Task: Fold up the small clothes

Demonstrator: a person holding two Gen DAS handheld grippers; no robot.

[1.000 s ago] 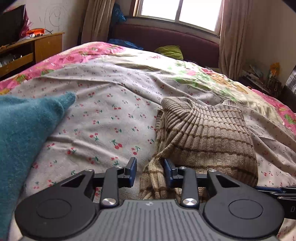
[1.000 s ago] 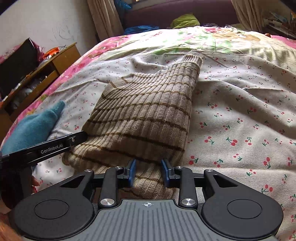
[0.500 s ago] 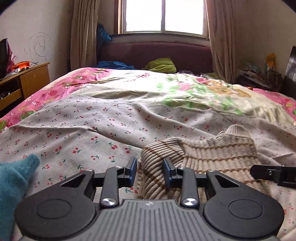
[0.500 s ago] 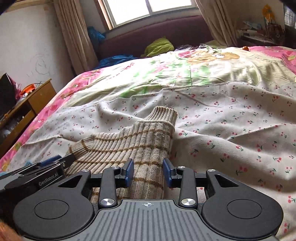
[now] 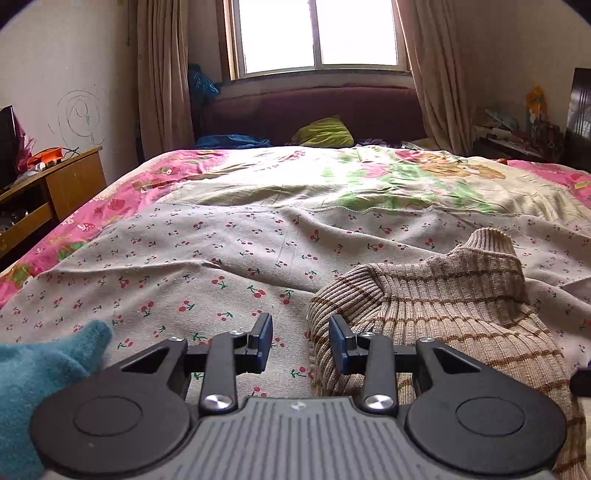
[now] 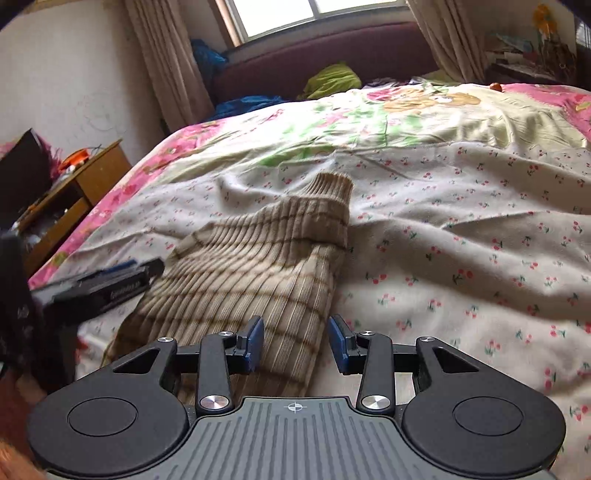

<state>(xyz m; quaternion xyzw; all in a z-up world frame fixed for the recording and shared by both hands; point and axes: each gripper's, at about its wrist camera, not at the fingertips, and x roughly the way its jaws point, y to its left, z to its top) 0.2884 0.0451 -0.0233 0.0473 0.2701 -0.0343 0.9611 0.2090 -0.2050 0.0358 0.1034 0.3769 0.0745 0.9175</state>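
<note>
In the left wrist view we are seeing the sweater (image 5: 443, 295) lying on the bedsheet (image 5: 221, 258) at lower right, a fleece garment (image 5: 40, 369) at lower left, the cabinet (image 5: 55, 192) at left, and the window (image 5: 317, 35) behind the headboard (image 5: 314, 110) at top.

Bright window (image 5: 317, 35) in far wall, daylight flooding in. Beige curtains (image 5: 164, 74) hang both sides. Dark maroon headboard (image 5: 314, 110) below sill. Bed (image 5: 258, 236) fills room, cover cherry-printed near, pink floral border far. Green pillow (image 5: 325, 133) and blue cloth (image 5: 232, 141) by headboard. Pale wall (image 5: 66, 66) at left bears scribble (image 5: 79, 116). Wooden cabinet (image 5: 55, 192) at left, cluttered top. Cluttered shelf (image 5: 517, 133) at right.
</note>
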